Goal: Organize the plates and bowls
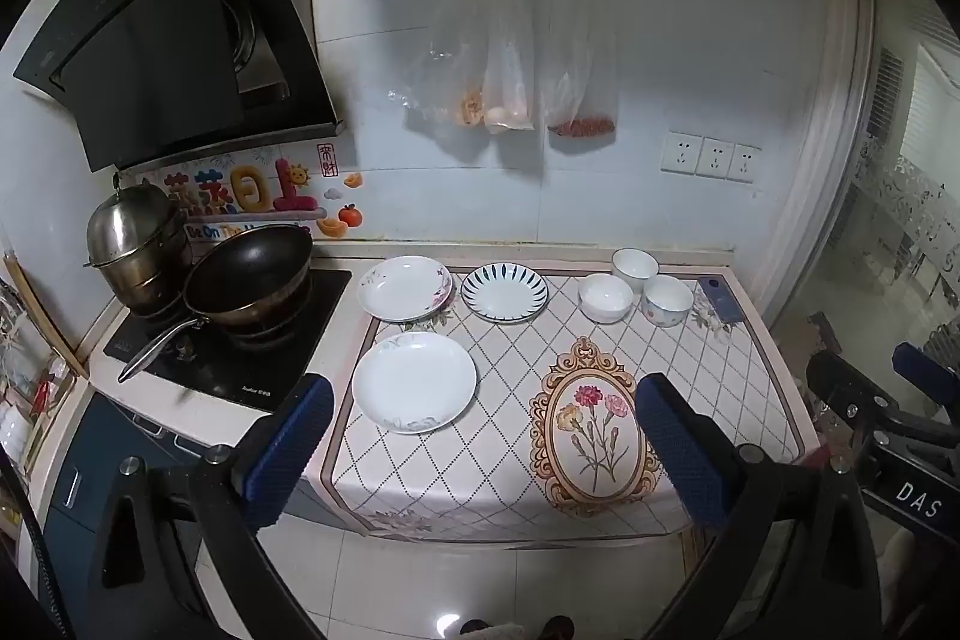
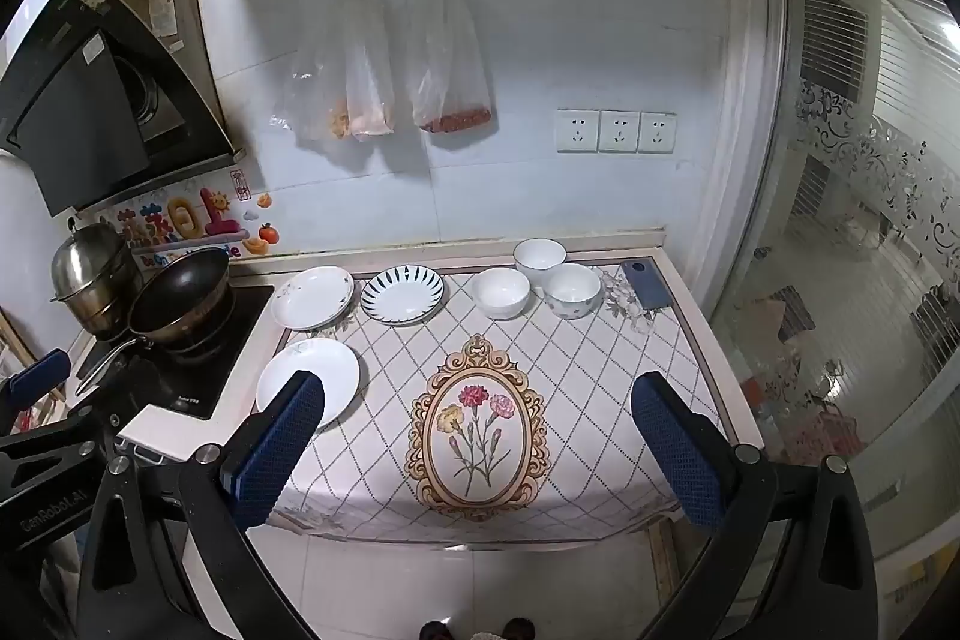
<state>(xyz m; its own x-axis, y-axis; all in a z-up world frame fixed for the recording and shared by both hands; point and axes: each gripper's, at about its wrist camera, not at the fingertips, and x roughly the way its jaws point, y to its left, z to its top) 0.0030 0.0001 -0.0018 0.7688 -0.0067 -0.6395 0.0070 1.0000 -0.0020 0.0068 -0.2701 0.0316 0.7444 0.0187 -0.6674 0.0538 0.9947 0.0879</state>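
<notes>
Both grippers hang short of the bench (image 1: 750, 388), which wears a diamond-patterned cloth with a framed flower print. The left gripper (image 1: 483, 451) has its jaws spread wide with nothing between them; the right gripper (image 2: 477, 451) likewise stands wide and empty. Just ahead of the left gripper's left jaw lies a plain white round plate (image 1: 414, 381). Farther ahead sit a white plate with floral rim (image 1: 404, 288) and a white plate with dark blue radial strokes (image 1: 504, 292), side by side. Ahead of the right jaw cluster three white ceramic bowls (image 2: 500, 293), close together, with a blue phone (image 2: 648, 285) just beyond them.
</notes>
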